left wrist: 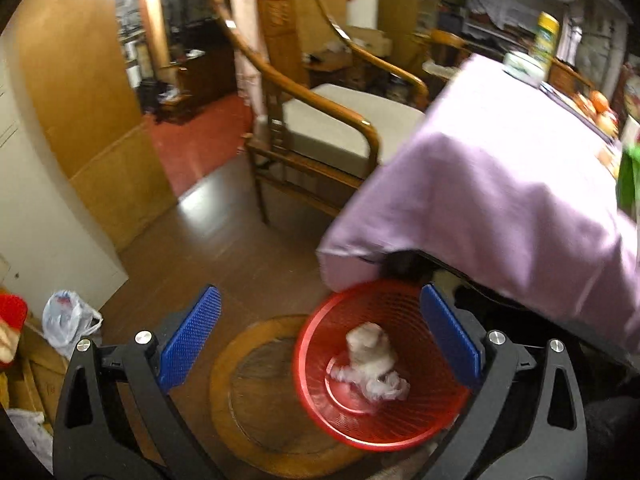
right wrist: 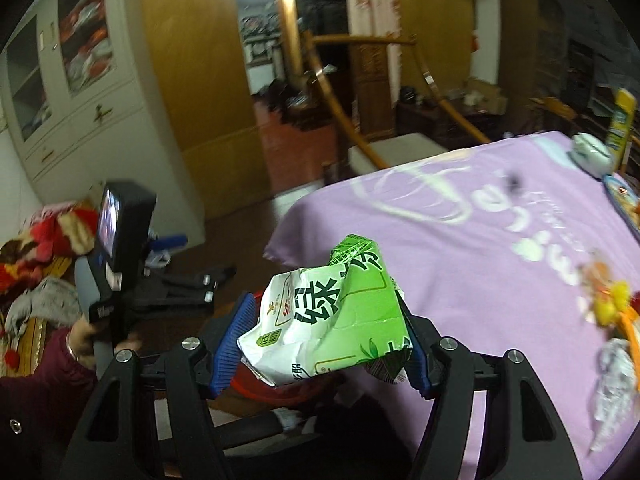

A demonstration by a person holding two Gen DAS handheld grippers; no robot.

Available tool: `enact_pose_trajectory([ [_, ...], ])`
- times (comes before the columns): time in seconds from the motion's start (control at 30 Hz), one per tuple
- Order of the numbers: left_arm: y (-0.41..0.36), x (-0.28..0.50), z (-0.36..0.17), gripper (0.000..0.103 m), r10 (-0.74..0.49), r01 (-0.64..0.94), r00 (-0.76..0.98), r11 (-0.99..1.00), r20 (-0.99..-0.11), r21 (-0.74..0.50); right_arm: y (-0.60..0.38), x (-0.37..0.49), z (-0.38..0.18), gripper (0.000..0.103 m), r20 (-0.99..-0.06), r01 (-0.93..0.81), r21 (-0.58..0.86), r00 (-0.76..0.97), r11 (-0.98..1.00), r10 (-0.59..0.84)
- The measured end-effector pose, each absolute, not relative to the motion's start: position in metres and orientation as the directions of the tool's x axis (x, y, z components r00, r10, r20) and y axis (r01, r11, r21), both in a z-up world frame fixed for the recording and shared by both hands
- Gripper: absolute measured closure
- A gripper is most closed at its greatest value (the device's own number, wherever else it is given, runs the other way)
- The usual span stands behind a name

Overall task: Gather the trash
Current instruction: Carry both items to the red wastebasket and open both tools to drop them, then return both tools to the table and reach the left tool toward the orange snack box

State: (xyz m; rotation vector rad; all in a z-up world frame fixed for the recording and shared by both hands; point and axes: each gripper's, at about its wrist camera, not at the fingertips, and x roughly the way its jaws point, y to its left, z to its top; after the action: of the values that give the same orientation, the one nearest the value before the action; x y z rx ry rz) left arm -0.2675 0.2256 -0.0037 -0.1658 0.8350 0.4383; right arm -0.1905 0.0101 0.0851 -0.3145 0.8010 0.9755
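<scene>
While the crumpled green and white carton (right wrist: 332,316) sits clamped between the blue pads of my right gripper (right wrist: 320,344), its jaws are about half open and pressing on both sides of it. I hold it near the edge of the counter (right wrist: 480,248), which is draped in a purple cloth with pale lettering. Just below the carton a sliver of red shows through.

From the left wrist view, my left gripper (left wrist: 320,336) has its jaws spread wide with nothing between the pads. Beneath them stands the red bin (left wrist: 400,420), tucked against the hanging corner of the purple cloth, and a wad of pale crumpled trash (left wrist: 370,360) lies in its bottom. The bin rests partly on a round wooden board (left wrist: 248,392) on the brown floor.

Farther off, a wooden armchair (left wrist: 320,120) with a pale cushion stands beyond the counter. To the far left a knotted plastic bag (left wrist: 66,316) sits on the floor. In the right wrist view, a hand (right wrist: 86,340) in a dark red sleeve grips the handle of the left gripper at the left, in front of a white cabinet (right wrist: 80,92).
</scene>
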Motion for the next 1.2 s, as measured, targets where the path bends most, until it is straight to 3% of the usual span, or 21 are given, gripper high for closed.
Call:
enact_pose_trajectory([
  [0.37,0.254,-0.286,-0.002,0.007,0.36,-0.518,0.579,0.855,-0.732,0.011,0.068,-0.194,0.062,0.023,-0.767,-0.878,0.156,0.181,0.452,0.615],
  [0.8,0.227,-0.272,0.005,0.007,0.317,-0.457,0.611,0.889,-0.725,0.004,0.007,-0.167,0.078,0.021,-0.711,-0.803,0.152,0.316,0.577,0.628],
  [1.2,0.152,-0.242,0.035,0.007,0.205,-0.299,0.683,0.954,-0.701,-0.013,-0.13,-0.152,0.11,0.013,-0.587,-0.627,0.155,0.563,0.763,0.582],
])
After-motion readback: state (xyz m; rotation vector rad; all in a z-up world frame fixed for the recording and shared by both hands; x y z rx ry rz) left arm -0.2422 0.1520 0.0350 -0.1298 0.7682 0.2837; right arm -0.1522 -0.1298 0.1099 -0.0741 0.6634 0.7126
